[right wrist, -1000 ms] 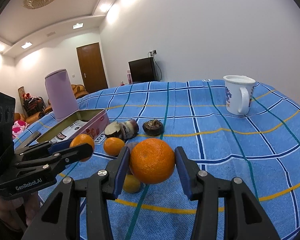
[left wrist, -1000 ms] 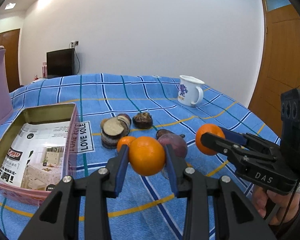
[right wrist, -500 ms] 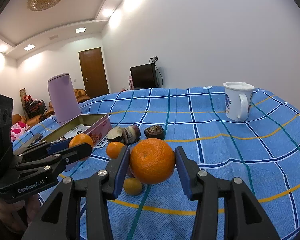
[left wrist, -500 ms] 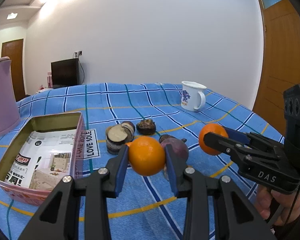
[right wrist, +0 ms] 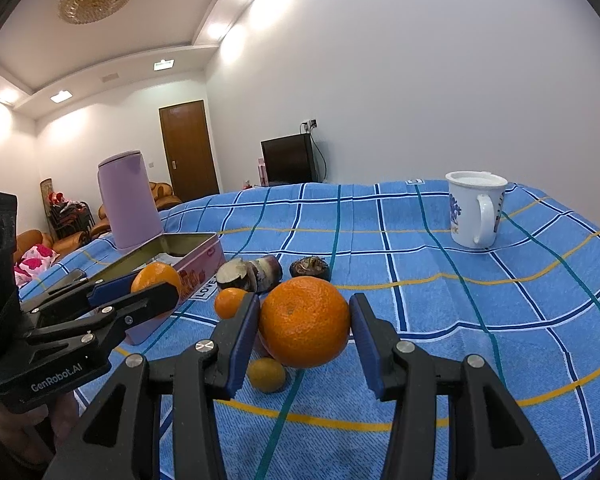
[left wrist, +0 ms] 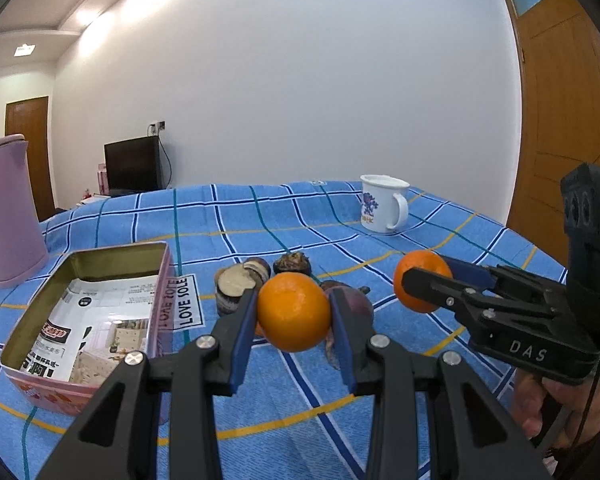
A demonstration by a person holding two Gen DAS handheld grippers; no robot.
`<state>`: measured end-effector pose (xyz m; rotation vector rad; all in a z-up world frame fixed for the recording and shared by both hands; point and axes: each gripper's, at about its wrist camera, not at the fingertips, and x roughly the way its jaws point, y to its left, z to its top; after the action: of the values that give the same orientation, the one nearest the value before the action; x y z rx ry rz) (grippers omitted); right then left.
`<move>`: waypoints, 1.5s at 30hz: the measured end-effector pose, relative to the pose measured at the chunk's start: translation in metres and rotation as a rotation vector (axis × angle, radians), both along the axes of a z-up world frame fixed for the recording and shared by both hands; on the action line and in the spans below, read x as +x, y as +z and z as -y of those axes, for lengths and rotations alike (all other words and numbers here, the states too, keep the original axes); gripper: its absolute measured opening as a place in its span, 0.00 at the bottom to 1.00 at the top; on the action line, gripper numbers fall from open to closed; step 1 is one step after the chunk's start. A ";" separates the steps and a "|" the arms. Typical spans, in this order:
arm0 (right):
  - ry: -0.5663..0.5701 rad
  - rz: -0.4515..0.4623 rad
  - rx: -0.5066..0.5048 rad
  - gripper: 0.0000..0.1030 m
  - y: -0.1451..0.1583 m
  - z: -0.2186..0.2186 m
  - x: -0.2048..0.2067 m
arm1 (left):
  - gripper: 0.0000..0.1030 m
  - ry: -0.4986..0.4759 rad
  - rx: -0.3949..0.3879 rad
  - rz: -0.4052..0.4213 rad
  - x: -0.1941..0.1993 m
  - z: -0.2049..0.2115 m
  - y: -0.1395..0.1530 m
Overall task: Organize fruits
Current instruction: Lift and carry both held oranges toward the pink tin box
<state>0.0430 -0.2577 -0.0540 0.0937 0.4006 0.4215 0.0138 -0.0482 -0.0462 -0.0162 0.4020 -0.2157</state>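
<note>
Clamping a smaller orange [left wrist: 294, 311], the left gripper [left wrist: 293, 320] has both blue pads pressed on the fruit's sides, held up off the blue checked cloth [left wrist: 260, 216]. Right gripper [right wrist: 304, 330] same deal: pads tight on a bigger orange [right wrist: 304, 322], lifted clear of the cloth. In the left view the right gripper sits off to the right of the fingers, its orange at the tips; in the right view the left gripper sits off to the left.

Below the right fingers, on the cloth: a small yellowish fruit [right wrist: 266, 374] just under the held orange, a small orange [right wrist: 230, 302] beside the left finger. Beyond the fingertips: two cut dark-skinned pieces [right wrist: 248, 274] touching each other, and a dark round fruit [right wrist: 310, 268] next to them. A purplish fruit [left wrist: 354, 300] shows behind the left gripper's right finger, partly hidden.

Left of the left fingers: open pink tin [left wrist: 162, 280] with printed paper inside. Far beyond: purple jug [left wrist: 8, 212] to the left, white mug [left wrist: 382, 208] to the right, well apart.
</note>
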 end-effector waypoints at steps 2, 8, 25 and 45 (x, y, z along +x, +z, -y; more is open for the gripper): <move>0.000 0.005 0.001 0.47 0.000 0.000 0.000 | 0.37 0.002 0.002 0.005 -0.001 0.000 0.000; 0.000 0.023 0.004 0.47 0.001 0.001 -0.003 | 0.37 0.010 0.010 0.019 -0.004 0.002 0.001; 0.004 0.085 0.017 0.47 0.004 0.002 -0.015 | 0.37 0.028 0.031 0.078 -0.014 0.005 0.005; 0.011 0.117 0.032 0.47 0.014 -0.002 -0.019 | 0.37 0.081 0.037 0.136 -0.015 -0.006 0.023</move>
<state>0.0245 -0.2559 -0.0399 0.0973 0.2798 0.4418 -0.0012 -0.0420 -0.0228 0.0189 0.2690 -0.1282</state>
